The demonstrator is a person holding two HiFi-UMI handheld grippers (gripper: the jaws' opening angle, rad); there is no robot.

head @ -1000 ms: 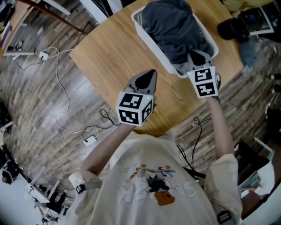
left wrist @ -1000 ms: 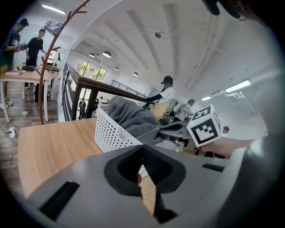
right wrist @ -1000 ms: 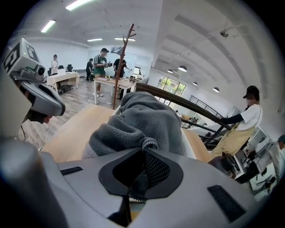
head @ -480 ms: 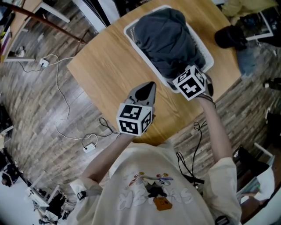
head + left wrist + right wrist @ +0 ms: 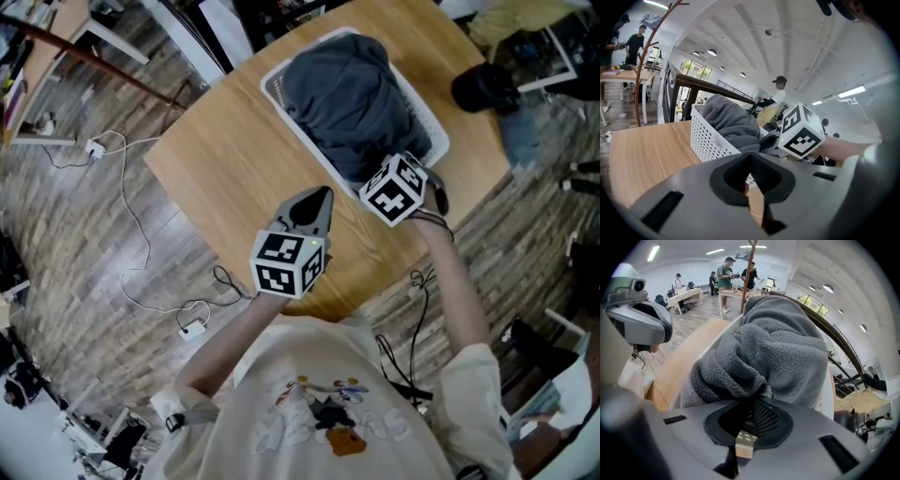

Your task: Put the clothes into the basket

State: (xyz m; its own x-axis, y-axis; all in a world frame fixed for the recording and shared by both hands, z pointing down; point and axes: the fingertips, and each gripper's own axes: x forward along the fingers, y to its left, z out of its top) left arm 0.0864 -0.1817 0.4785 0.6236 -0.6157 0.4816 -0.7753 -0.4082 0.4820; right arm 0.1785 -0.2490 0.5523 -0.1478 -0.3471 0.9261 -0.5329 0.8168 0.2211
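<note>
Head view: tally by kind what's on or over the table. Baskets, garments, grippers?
Baskets: 1, the white basket
Garments: 1, the grey fleece garment, in that basket
Grippers: 2, the left gripper and the right gripper
Total: 4

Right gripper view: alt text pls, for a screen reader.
The right gripper has its jaws closed on a fold of a grey fleece garment heaped in a white basket. A wooden table lies to the left, with people standing far behind.
</note>
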